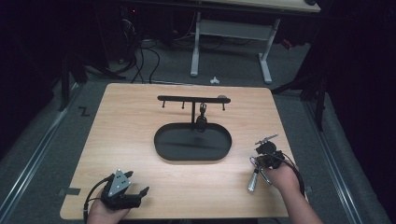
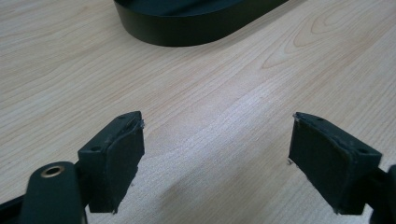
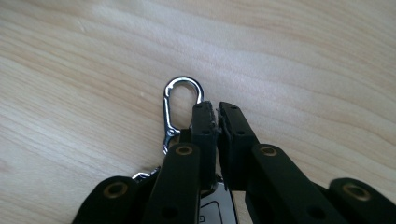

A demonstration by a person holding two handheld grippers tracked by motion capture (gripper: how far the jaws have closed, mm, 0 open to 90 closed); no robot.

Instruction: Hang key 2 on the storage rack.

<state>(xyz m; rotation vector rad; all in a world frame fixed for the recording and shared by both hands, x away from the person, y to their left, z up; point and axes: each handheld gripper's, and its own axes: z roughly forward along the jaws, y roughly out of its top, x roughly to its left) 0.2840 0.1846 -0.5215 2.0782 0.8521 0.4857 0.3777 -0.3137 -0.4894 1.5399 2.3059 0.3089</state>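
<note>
Your right hand-held gripper [image 3: 217, 108] has its jaws pressed nearly together, pinching a keyring whose silver carabiner [image 3: 180, 105] pokes out beside the pads, just above the desk [image 3: 303, 56]. In the high view the silver key fob [image 1: 253, 181] dangles below it. Keep the pinch firm, and lift clear before heading for the black hook stand [image 1: 192, 100] over the oval tray [image 1: 163, 151]. Your left hand-held gripper [image 2: 215, 156] rests spread and empty; leave it there.
</note>
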